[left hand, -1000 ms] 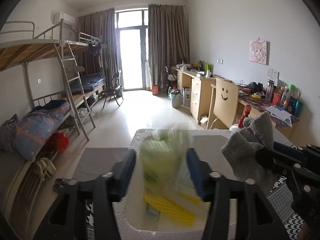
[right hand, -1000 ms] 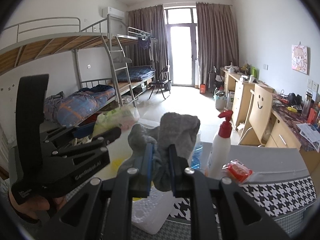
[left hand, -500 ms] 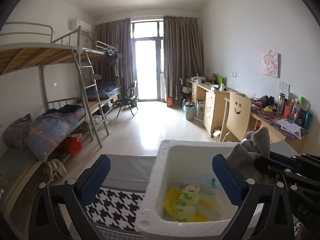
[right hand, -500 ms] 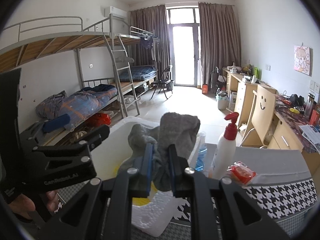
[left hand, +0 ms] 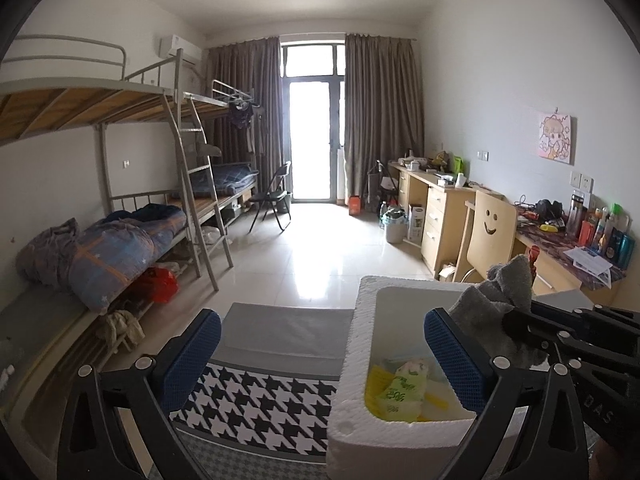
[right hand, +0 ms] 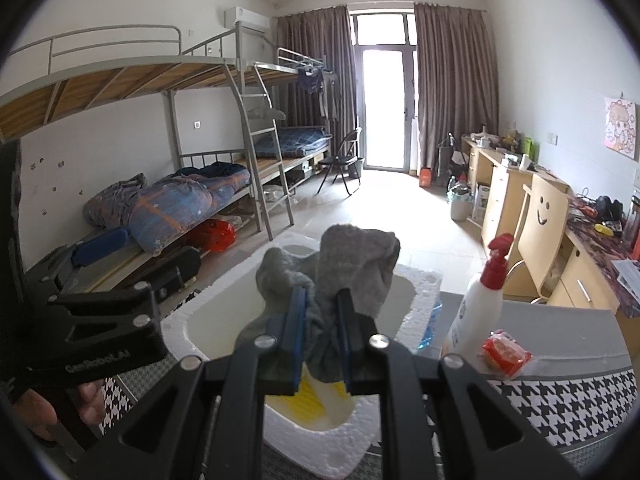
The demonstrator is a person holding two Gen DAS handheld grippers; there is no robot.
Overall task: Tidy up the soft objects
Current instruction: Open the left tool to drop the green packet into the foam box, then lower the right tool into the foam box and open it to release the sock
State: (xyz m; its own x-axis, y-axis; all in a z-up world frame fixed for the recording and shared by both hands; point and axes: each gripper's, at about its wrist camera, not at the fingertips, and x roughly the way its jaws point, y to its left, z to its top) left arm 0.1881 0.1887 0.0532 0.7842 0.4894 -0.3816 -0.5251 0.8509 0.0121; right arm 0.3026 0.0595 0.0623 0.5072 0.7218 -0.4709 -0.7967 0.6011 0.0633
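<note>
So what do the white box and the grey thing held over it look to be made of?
The white box looks like expanded polystyrene foam: matte, with thick walls and a pebbly, beaded rim. The grey item, clamped between the right gripper jaws, looks like a soft knit or fleece fabric, possibly a sock: fuzzy, matte, and it bunches limply.

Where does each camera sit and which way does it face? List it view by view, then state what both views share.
Left wrist: sits on the left claw, facing down the room over the table; its open blue-padded fingers show, with the right claw at the right edge.
Right wrist: sits on the right claw, facing the same way above the foam box; its fingers pinch a grey sock, and the left claw and hand show at left.
Shared: foam box, grey sock, bunk beds, smiley chair.
</note>
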